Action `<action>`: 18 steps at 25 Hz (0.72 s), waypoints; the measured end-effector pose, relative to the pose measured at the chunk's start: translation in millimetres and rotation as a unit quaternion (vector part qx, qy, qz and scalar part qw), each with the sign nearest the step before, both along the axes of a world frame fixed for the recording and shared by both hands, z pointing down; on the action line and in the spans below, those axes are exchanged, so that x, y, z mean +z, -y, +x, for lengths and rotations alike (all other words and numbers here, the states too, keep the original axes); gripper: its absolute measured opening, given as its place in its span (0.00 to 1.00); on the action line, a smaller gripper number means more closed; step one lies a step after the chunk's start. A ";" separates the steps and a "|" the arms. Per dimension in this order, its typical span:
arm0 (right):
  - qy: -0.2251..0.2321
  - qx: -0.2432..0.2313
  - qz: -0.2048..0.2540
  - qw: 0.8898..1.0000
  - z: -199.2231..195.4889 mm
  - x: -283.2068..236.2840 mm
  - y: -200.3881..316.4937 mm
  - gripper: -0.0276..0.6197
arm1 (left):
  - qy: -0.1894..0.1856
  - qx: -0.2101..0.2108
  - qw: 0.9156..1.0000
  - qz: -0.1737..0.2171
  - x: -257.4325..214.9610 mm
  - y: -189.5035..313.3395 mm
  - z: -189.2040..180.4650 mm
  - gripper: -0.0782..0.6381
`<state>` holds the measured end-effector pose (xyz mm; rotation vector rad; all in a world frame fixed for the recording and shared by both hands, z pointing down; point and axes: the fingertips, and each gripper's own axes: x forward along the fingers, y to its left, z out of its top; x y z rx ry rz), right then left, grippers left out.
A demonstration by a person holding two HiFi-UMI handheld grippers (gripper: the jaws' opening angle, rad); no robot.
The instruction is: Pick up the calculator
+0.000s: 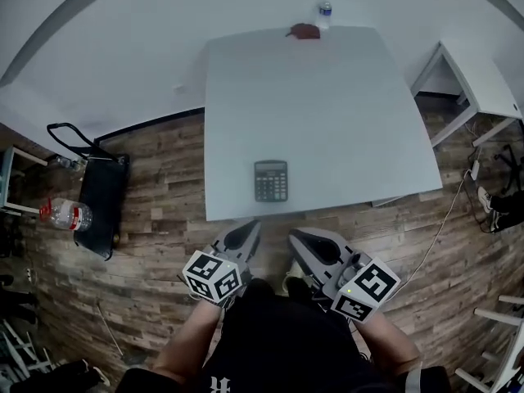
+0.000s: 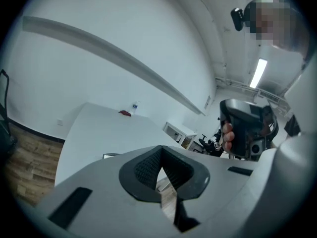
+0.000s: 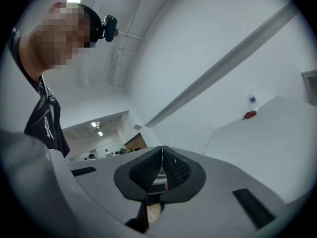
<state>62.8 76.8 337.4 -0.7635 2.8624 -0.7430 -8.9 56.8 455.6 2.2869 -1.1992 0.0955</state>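
Table (image 1: 327, 121) far-edge red object (image 1: 304, 30) unidentifiable; calculator (image 1: 271, 180) keys illegible.

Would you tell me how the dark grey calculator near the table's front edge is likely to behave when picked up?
The dark grey rectangular calculator looks like a rigid slab, so it should stay stiff. It lies flat on the smooth white table, so it probably slides rather than rolls or tips. Its low edges may be hard to pinch.
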 end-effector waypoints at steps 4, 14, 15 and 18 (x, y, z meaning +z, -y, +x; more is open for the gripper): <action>0.003 -0.018 -0.011 1.000 -0.7 6.5 16.6 0.07 | 0.004 -0.011 0.999 -0.033 38.2 28.9 -12.2 0.12; -0.032 -0.036 -0.055 0.997 -14.4 35.2 68.2 0.07 | -0.005 0.015 0.996 -0.086 138.7 111.3 -52.5 0.12; -0.038 -0.037 -0.063 0.997 -16.0 38.0 72.6 0.07 | -0.005 0.021 0.996 -0.090 146.5 117.4 -54.5 0.12; -0.048 -0.041 -0.085 0.994 -23.7 48.2 88.3 0.07 | -0.006 0.038 0.994 -0.099 166.0 137.0 -59.6 0.18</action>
